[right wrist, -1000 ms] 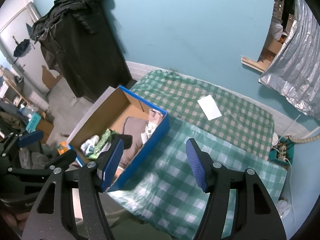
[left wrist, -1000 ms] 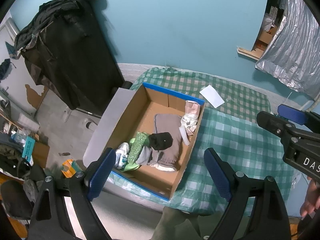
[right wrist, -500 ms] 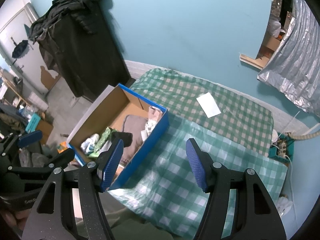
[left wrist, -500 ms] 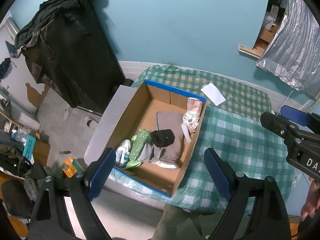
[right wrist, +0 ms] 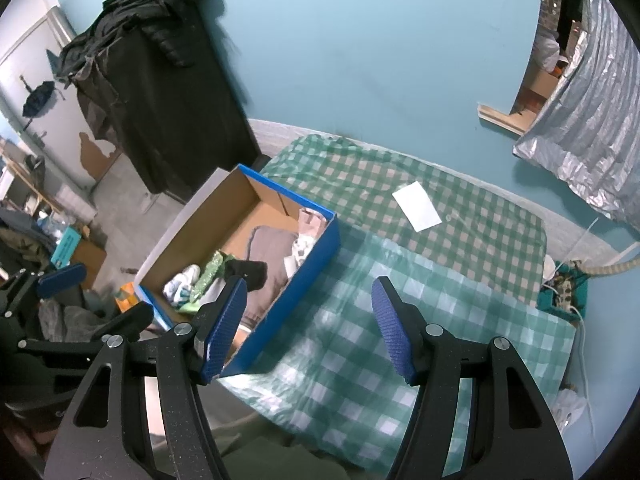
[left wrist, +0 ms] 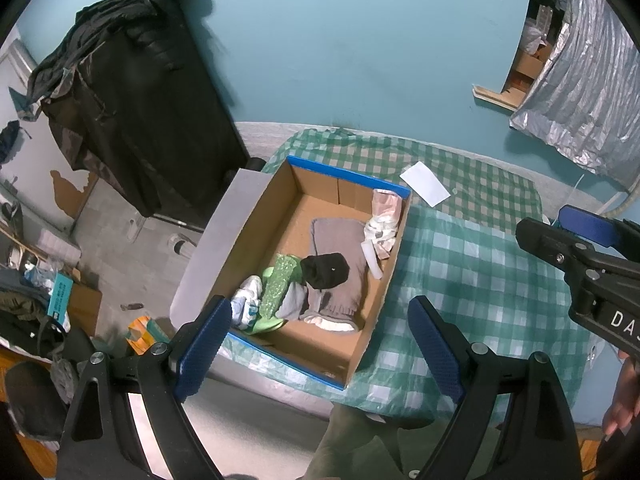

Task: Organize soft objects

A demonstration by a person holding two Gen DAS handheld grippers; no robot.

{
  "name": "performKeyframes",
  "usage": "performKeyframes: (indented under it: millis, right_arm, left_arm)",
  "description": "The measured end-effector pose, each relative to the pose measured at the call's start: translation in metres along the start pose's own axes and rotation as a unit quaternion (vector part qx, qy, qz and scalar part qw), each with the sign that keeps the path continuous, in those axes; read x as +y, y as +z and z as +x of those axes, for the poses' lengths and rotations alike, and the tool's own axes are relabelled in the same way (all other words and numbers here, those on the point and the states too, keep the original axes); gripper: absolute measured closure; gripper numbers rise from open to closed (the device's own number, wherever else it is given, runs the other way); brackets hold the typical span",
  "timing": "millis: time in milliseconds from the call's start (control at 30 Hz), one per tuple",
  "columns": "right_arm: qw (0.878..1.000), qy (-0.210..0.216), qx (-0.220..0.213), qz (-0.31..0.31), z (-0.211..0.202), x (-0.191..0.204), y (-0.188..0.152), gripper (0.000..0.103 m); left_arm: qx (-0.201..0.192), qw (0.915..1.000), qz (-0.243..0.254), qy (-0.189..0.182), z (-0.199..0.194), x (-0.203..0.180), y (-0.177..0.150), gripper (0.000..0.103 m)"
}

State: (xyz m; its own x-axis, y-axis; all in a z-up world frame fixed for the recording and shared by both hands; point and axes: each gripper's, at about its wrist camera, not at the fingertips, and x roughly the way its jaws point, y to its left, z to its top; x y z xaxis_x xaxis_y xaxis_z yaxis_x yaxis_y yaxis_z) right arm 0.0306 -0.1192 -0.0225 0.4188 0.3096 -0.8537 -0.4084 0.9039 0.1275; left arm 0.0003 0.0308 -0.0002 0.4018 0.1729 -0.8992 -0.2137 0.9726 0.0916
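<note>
Blue pads: both grippers carry textured blue pads on black frames.
Left gripper (left wrist: 318,342): jaws spread wide, nothing between them, held high above the near end of the box.
Right gripper (right wrist: 308,326): jaws also spread wide and empty, above the checked cloth just right of the box; it shows at 3 o'clock in the left wrist view.
Cardboard box (left wrist: 256,240): open, blue-edged, lying on the left part of the bed, its long side running toward 1 o'clock.
Soft objects: all inside the box. A grey folded garment (left wrist: 334,240) lies on the floor of it, a black sock (left wrist: 326,270) rests on top, a green glittery sock (left wrist: 276,286) and a white-and-blue bundle (left wrist: 248,306) sit at the near left, and a pink-and-white cloth (left wrist: 382,220) leans on the right wall.
Surface: green-and-white checked cloth (right wrist: 360,340) spread over the bed, with a white sheet of paper (right wrist: 416,206) lying flat at 12 o'clock, well apart from the box.
Room: teal wall (right wrist: 360,48) behind; dark jackets (right wrist: 160,72) draped over a black stand at 10 o'clock; silver foil curtain (right wrist: 584,120) at 2 o'clock; cluttered floor at 8 o'clock.
</note>
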Motion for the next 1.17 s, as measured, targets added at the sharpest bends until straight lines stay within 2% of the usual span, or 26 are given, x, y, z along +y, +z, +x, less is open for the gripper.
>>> performKeyframes:
  millis: [300,1167]
  right_arm:
    - [1.000,-0.002,0.001,0.002,-0.0011,0.0004,-0.0025,0.039]
    - [1.000,-0.007,0.000,0.014,-0.0012,0.0046,-0.0039,0.039]
  left_arm:
    - [0.009,0.9999,0.004,-0.010,0.0013,-0.0009,-0.0047,0.012]
    - [0.006,0.9999,0.015,-0.006,-0.0016,0.0077,-0.0025,0.012]
